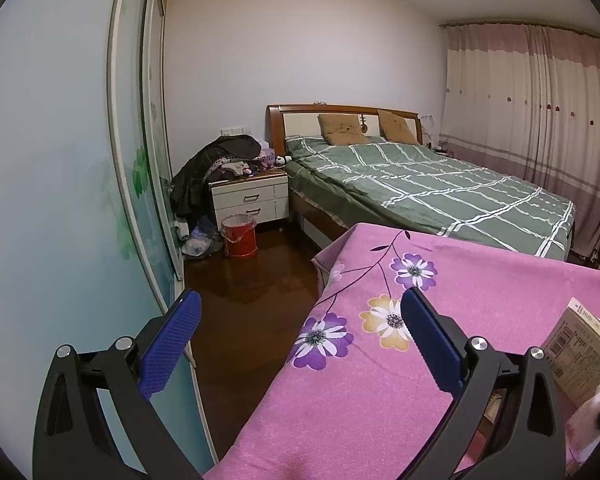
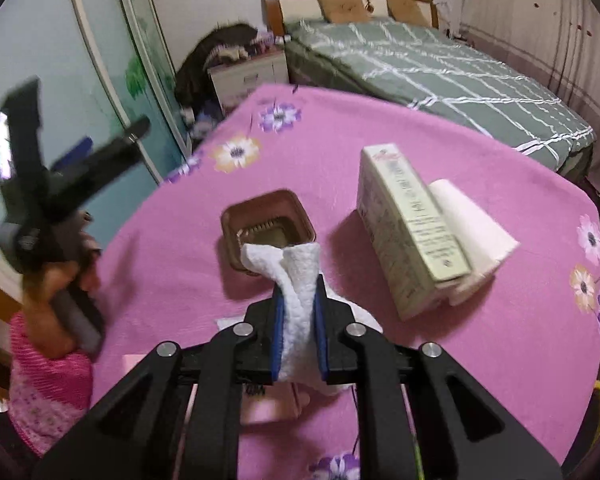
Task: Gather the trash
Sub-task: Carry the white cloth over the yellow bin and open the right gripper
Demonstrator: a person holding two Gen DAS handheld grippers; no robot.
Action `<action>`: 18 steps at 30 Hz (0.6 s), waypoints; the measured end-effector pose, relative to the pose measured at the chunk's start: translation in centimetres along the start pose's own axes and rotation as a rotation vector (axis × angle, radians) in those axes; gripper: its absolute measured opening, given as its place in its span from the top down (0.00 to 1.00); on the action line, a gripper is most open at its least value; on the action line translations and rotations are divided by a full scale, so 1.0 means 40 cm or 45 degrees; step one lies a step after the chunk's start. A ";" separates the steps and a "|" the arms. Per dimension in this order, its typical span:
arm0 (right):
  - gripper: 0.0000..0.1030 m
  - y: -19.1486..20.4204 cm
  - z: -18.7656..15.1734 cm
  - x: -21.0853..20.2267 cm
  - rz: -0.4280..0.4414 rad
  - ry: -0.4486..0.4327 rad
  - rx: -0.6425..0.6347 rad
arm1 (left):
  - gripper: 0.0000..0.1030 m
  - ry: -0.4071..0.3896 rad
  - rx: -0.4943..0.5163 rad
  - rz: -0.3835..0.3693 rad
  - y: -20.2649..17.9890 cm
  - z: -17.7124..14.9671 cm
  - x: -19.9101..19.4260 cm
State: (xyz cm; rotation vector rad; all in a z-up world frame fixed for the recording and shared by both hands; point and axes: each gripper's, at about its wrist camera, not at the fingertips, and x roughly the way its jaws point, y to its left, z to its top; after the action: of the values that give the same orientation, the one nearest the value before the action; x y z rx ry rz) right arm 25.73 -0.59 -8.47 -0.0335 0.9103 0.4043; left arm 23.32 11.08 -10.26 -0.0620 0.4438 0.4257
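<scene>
My right gripper (image 2: 299,284) is shut on a crumpled white tissue (image 2: 296,276) and holds it above the pink flowered tablecloth (image 2: 480,360), just in front of a small brown square bin (image 2: 266,224). My left gripper (image 1: 300,300) is open and empty, raised over the table's left edge; it also shows blurred in the right wrist view (image 2: 112,140), held up at the left by a hand. A cream cardboard box (image 2: 408,236) stands right of the bin, with a white paper roll (image 2: 472,232) leaning behind it. The box's corner shows in the left wrist view (image 1: 584,344).
A bed with a green checked cover (image 1: 432,188) lies beyond the table. A white nightstand (image 1: 250,198) piled with clothes stands by it, with a red bucket (image 1: 239,236) on the dark wood floor. A sliding wardrobe door (image 1: 60,200) runs along the left.
</scene>
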 end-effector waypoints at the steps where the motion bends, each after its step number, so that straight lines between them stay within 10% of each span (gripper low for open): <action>1: 0.88 -0.006 -0.003 -0.015 -0.005 -0.017 0.011 | 0.04 0.001 0.000 -0.002 0.000 0.000 0.001; 8: 0.87 -0.149 -0.064 -0.183 -0.079 -0.205 0.218 | 0.04 0.008 0.005 -0.007 0.000 -0.001 0.005; 18: 0.85 -0.516 -0.306 -0.372 -0.544 -0.309 0.699 | 0.04 0.004 0.011 -0.007 -0.005 -0.004 0.003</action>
State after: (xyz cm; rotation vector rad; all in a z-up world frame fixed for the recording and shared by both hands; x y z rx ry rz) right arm 15.63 -26.95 -7.45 0.3142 0.7236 -0.2422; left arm 23.42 10.93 -10.46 -0.0554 0.4488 0.4182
